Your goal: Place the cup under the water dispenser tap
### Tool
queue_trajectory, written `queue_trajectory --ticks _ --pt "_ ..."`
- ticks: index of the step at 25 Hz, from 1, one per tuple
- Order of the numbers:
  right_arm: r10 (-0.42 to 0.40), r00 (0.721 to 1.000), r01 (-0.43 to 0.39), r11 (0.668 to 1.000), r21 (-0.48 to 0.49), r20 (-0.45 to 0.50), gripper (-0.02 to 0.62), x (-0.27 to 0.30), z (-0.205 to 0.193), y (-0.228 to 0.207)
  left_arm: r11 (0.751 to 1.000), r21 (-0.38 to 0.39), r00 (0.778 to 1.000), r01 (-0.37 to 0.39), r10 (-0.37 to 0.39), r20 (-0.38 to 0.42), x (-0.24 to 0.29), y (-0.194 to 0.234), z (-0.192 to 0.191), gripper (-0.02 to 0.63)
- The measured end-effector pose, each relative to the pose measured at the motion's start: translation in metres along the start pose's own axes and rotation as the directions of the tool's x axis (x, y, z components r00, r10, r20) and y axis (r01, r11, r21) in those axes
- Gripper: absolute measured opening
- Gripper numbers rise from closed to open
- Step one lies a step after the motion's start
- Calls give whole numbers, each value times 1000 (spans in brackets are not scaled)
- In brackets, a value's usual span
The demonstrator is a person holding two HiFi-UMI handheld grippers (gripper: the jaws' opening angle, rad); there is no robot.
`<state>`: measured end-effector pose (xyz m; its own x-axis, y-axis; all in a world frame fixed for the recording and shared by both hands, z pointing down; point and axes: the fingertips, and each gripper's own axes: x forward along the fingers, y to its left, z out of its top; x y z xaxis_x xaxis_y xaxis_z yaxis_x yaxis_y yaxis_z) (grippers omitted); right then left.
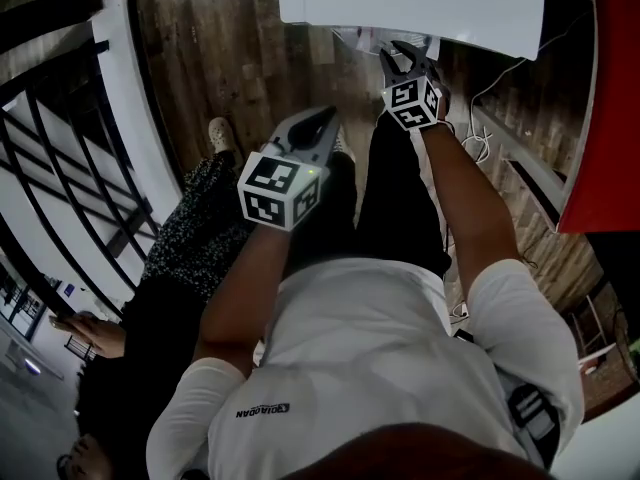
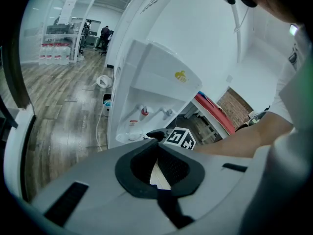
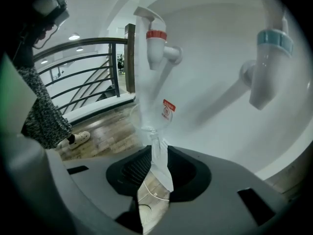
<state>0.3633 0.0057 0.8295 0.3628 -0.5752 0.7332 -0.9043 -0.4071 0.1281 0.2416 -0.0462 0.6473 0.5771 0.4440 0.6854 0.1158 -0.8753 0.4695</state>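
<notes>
**clear cup held up to the red tap of a white water dispenser**

the right tool (image 3: 152, 148) is clamped on the thin wall of a clear plastic cup (image 3: 153, 115), the wall flattened between its two black pads. the cup rises beyond the jaws inside the recess of the water dispenser (image 3: 215, 97), just under the red tap (image 3: 157, 45). the blue tap (image 3: 268, 67) hangs well to its right. a small red label shows on the cup's side. whether the cup rests on anything below it cannot be told.

from the head view, the right tool (image 1: 405, 56) reaches to the foot of the dispenser, the person's arm stretched out behind it. the left tool (image 1: 325, 118) hangs back, nearer the person's body and apart from the dispenser. its own view shows its jaws closed tip to tip with nothing between them, only a sliver of wooden floor (image 1: 230, 48) seen past the pads. a second person in a speckled skirt (image 1: 195, 233) stands at the left beside a dark railing (image 1: 60, 158).
</notes>
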Motion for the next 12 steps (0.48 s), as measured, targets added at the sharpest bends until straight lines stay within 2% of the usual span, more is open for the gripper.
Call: queue_trajectory --ticks 5,8,12 --pt "-7 1000 9 997 71 -22 81 -21 2 3 1000 21 1000 -2 2 13 -16 -8 12 -5" --pt "34 999 -31 993 114 -23 81 -37 7 14 999 49 1000 -4 2 23 -25 -14 23 -5" --pt "98 995 -99 982 161 14 81 -71 35 36 997 83 999 4 -8 47 -46 -22 39 -5"
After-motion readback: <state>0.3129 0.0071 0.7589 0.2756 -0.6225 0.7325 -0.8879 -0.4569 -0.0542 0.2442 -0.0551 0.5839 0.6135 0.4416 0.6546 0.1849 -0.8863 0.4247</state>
